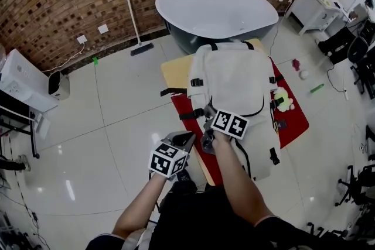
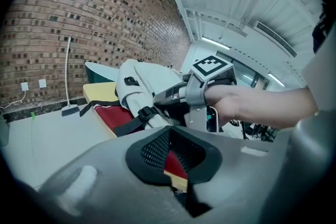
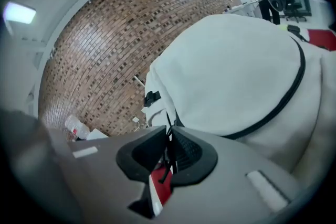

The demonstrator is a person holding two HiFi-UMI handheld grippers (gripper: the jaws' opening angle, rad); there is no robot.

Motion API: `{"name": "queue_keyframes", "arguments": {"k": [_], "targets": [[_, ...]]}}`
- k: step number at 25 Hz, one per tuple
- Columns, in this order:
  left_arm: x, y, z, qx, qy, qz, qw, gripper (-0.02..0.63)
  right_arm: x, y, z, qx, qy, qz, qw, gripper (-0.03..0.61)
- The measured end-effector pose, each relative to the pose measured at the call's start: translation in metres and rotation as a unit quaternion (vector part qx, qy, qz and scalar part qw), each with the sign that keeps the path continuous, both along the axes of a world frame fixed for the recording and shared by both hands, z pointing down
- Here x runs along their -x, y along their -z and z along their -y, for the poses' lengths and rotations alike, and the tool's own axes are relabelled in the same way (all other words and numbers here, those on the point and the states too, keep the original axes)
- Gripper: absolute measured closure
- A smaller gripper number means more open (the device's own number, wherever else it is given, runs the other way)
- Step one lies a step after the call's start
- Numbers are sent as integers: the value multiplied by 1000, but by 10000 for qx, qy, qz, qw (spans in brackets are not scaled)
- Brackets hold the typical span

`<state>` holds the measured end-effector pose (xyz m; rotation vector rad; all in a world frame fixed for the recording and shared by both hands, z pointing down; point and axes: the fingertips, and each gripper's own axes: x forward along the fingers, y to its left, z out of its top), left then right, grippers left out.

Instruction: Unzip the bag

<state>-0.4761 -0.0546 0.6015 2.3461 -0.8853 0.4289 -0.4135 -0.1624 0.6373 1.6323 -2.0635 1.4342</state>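
The bag point(image 1: 234, 76) lay flat on the desk point(image 1: 173, 73), partly over a red cloth point(image 1: 296, 120), with its long axis running near to far and its top end toward the far side. It was a white backpack of smooth, matte fabric, softly rounded where it was stuffed. Black webbing straps and plastic buckles ran along its left edge.

The right gripper point(image 3: 169, 131) sat at the bag's near-left flank. Its jaws were pressed together on a thin dark zipper pull point(image 3: 166, 157) — a slack cord hanging between the ribbed black pads. Beyond the jaws the bag's white bulk rose up and to the right, so the fabric lay far and right of the pinch point. A black curved line point(image 3: 284, 107) swept around the front panel and read as a zipper track, though whether the pinched pull belonged to that track could not be made out.

The left gripper point(image 2: 169, 131) hung off the desk's near-left edge, a little nearer than the right one and apart from the bag. Its pads met at the tips with nothing between them; only red cloth and the yellow desk edge showed through the gap behind.

Judged from this, the right gripper was the one placed to draw the pull — probably along the bag's length, toward the far end. The soft shell might bunch under the pull unless the idle left gripper braced it.
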Motion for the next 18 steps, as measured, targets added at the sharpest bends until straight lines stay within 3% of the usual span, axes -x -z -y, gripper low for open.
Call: {"name": "queue_keyframes", "arguments": {"k": [3, 9, 12, 13, 18], "targets": [[3, -1, 0, 11, 53, 12, 10000, 612, 0, 0, 9, -30, -196, 177, 9996, 541], [4, 1, 6, -57, 146, 60, 9999, 612, 1, -4, 9, -65, -1, 192, 9998, 527], [1, 9, 10, -145, 228, 82, 9996, 612, 7, 1, -4, -79, 296, 416, 9987, 432], [-1, 11, 12, -182, 265, 90, 9994, 612, 7, 5, -9, -98, 407, 491, 9979, 430], [-19, 33, 27, -446, 425, 38, 9981, 612, -10, 41, -28, -554, 1076, 459, 9916, 498]]}}
